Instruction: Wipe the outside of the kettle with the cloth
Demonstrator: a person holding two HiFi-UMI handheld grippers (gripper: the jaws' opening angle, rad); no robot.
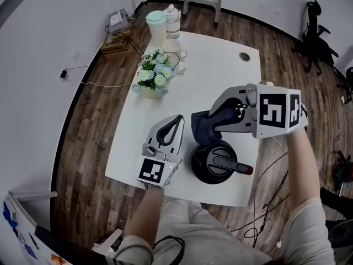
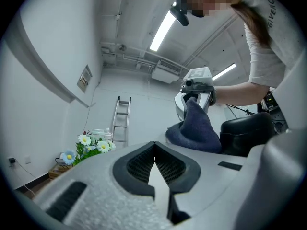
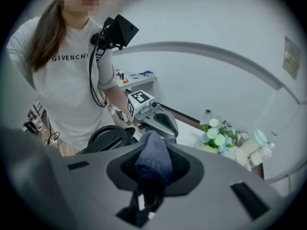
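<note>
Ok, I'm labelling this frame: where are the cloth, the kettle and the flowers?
cloth (image 1: 203, 126), head view, bunched fold above the kettle
kettle (image 1: 206, 167), head view, its lid
flowers (image 1: 154, 74), head view, the blossoms

The kettle is black, the cloth dark blue. The counter is white; the floor brown planks.

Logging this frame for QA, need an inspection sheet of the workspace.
Surface: white table, centre bare.
Job's things: black kettle near the front edge; dark blue cloth beside it, contact unclear.
Clutter: flower pot, green-lidded jug, bottle at the far end.
Grippers: left gripper jaws shut, empty; right gripper jaws shut on the cloth.
Cables: white cable on the floor, left; black cables, right.
Surroundings: wood floor, ladder.
</note>
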